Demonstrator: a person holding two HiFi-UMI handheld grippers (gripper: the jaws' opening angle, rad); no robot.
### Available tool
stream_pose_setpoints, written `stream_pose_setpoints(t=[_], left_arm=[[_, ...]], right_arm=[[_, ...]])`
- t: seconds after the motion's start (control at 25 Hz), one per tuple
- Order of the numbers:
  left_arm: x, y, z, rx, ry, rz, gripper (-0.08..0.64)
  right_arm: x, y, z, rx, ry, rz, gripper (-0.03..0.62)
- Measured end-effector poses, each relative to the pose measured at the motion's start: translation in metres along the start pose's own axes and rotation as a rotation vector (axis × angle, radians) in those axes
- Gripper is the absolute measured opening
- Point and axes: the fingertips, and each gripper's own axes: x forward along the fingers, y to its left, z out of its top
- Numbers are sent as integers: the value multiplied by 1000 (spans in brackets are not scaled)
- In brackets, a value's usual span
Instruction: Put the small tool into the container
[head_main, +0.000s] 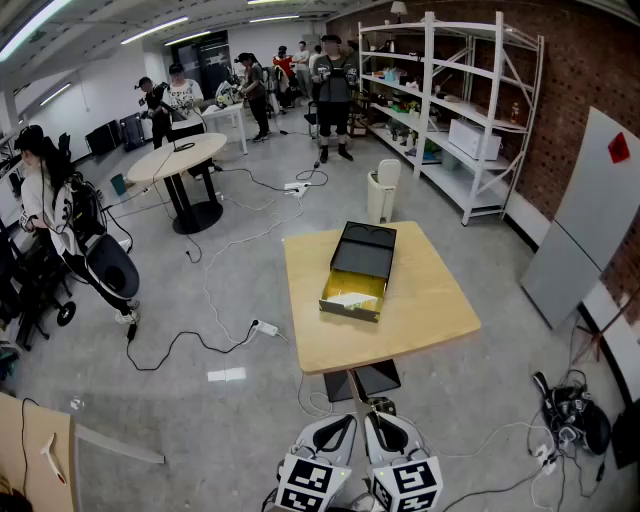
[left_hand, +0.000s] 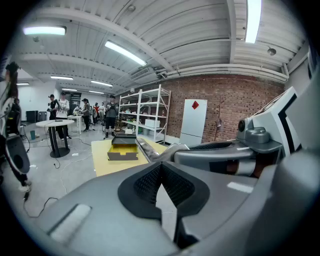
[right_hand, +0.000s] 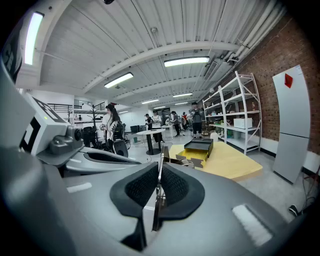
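Note:
The container (head_main: 352, 293) is an open box with a yellow inside and a black lid laid back, on the wooden table (head_main: 430, 310); something pale lies in it. It also shows far ahead in the left gripper view (left_hand: 122, 149) and the right gripper view (right_hand: 198, 149). Both grippers hang low in front of the table's near edge, side by side. My right gripper (right_hand: 159, 172) is shut on the small tool (right_hand: 161, 155), a thin flat metal strip that stands up between the pads. My left gripper (left_hand: 160, 167) is shut with nothing in it. The right gripper's body (left_hand: 235, 152) lies just to its right.
A white bin (head_main: 381, 190) stands at the table's far side. Cables and a power strip (head_main: 265, 328) lie on the floor to the left. Metal shelves (head_main: 450, 110) line the brick wall at right. A round table (head_main: 178, 158) and several people are at the back.

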Motion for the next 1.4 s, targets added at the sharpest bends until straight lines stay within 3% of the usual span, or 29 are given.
stream_pose_setpoints(t=[1.4], left_arm=[[29, -11, 7, 26, -28, -62, 11]], right_arm=[[0, -21, -3, 22, -36, -33, 18]])
